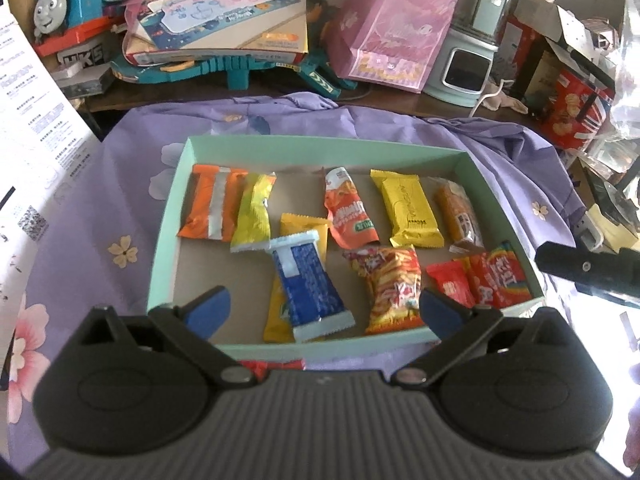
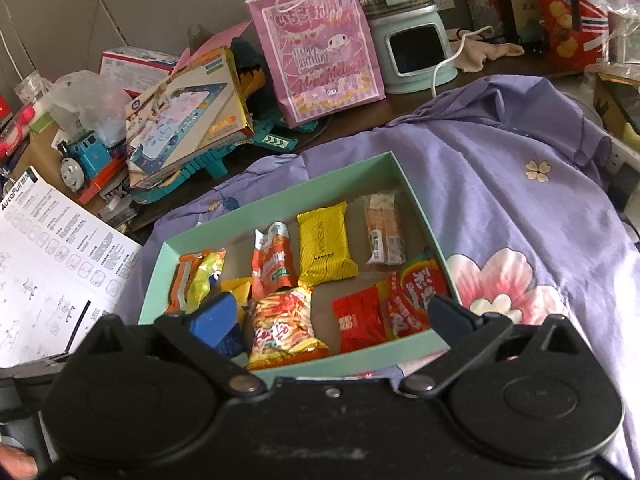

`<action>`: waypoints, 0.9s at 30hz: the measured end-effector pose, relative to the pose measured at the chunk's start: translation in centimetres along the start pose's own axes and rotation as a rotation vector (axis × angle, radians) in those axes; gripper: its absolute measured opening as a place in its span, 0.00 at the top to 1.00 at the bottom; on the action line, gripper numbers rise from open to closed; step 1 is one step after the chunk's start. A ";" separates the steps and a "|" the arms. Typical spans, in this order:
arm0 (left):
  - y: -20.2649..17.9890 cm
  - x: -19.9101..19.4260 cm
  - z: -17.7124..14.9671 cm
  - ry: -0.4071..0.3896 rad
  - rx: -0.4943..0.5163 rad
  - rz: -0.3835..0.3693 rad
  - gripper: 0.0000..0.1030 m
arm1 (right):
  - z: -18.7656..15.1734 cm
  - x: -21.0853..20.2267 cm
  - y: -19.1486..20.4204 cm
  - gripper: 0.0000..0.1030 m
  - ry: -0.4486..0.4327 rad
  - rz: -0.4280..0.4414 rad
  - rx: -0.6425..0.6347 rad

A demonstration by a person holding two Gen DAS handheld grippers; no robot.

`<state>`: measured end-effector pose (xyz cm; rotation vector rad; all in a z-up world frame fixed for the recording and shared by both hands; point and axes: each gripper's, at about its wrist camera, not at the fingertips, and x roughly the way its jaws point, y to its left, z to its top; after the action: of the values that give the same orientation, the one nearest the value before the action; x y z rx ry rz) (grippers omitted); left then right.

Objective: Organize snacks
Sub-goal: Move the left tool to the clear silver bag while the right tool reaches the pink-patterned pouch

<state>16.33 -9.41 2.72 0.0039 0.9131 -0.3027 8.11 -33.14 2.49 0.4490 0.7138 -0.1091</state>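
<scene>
A mint-green box (image 1: pixel 176 216) (image 2: pixel 420 204) lies on the purple floral cloth and holds several snack packets. Among them are a blue and white packet (image 1: pixel 310 284), an orange striped one (image 1: pixel 212 208), a yellow bar (image 1: pixel 412 210) (image 2: pixel 324 244), a noodle snack bag (image 1: pixel 394 288) (image 2: pixel 282 326) and red sweets (image 1: pixel 492 280) (image 2: pixel 396 308). A red packet (image 1: pixel 272 366) shows just outside the box's near wall. My left gripper (image 1: pixel 324 312) is open and empty over the box's near edge. My right gripper (image 2: pixel 332 316) is open and empty over the same edge.
Behind the box stand a pink gift bag (image 2: pixel 320 52), a mint appliance (image 2: pixel 412 52), a toy box (image 1: pixel 224 12) and a blue toy train (image 1: pixel 64 4). A printed sheet (image 2: pixel 52 264) lies at the left. Red snack boxes (image 1: pixel 572 108) stand at the right.
</scene>
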 end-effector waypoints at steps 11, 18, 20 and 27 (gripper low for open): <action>4.6 -2.3 -4.5 0.021 -0.046 0.057 0.00 | -4.3 -2.5 1.1 0.00 0.039 0.015 0.002; 9.4 -2.3 -7.8 0.056 -0.097 0.135 0.00 | -7.5 -0.7 3.4 0.00 0.135 0.046 -0.021; 10.4 -2.2 -8.4 0.059 -0.100 0.161 0.00 | -8.2 -0.1 4.3 0.00 0.164 0.060 -0.029; 13.3 -0.8 -9.3 0.076 -0.094 0.233 0.00 | -9.5 1.8 7.5 0.00 0.239 0.096 -0.083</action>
<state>12.04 4.76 -4.03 0.0351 0.9911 -0.0426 5.53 -22.16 -2.27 0.4197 0.9260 0.0654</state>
